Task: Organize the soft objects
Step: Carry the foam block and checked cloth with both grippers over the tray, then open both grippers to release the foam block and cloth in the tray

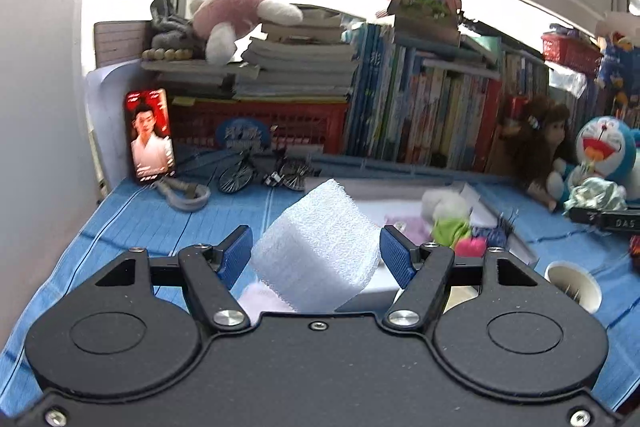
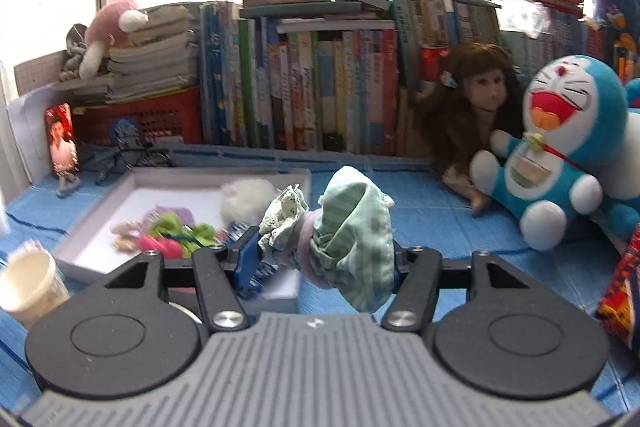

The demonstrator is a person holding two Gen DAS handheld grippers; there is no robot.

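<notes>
My left gripper (image 1: 316,257) is shut on a white spongy block (image 1: 320,227), with a blue pad against each of its sides, held above the blue table cover (image 1: 160,219). My right gripper (image 2: 324,251) is shut on a bunched green-striped cloth piece with a lace frill (image 2: 352,227), which hides the right pad. A shallow white tray (image 2: 160,195) lies on the cover ahead of both grippers. It holds a white pompom (image 2: 248,199) and small green and pink soft items (image 2: 172,231). The same tray (image 1: 384,205) shows just beyond the white block in the left wrist view.
A row of books (image 2: 320,87) and a red basket (image 2: 152,115) line the back. A doll (image 2: 480,99) and a blue plush (image 2: 560,147) sit at the right. A phone (image 1: 150,135), a model bicycle (image 1: 260,171) and a white cup (image 2: 28,279) stand nearby.
</notes>
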